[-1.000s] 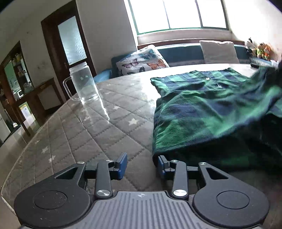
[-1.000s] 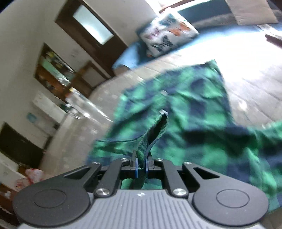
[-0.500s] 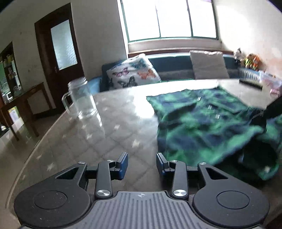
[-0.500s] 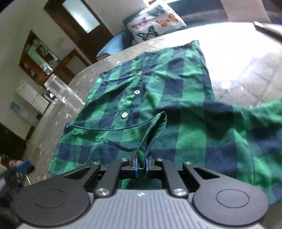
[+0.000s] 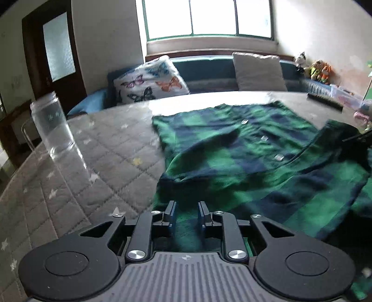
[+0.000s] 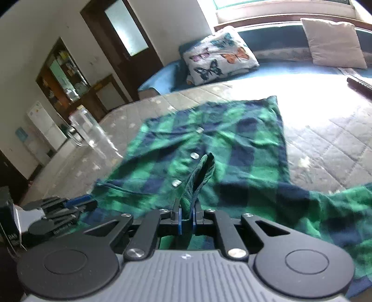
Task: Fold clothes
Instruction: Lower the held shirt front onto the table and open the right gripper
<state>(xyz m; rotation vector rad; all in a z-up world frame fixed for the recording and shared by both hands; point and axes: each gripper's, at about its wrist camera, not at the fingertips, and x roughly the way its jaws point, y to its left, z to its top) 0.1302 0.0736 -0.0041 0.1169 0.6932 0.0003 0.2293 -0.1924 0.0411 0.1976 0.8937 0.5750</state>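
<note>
Right wrist view: the right gripper (image 6: 186,217) is pinching a raised fold of the green plaid shirt (image 6: 232,167), jaws nearly closed. The left gripper (image 5: 186,215), jaws parted and holding nothing, is now hovering over the shirt's near edge, having advanced from beside it onto the quilted table (image 5: 93,162).

I am in a home, a living room by the look of it: a blue sofa (image 6: 274,67) under a wide window (image 5: 209,18), a butterfly cushion (image 5: 151,80), soft toys (image 5: 318,68) on the ledge, a wooden door (image 6: 123,34) and a cluttered cabinet (image 6: 62,76).
</note>
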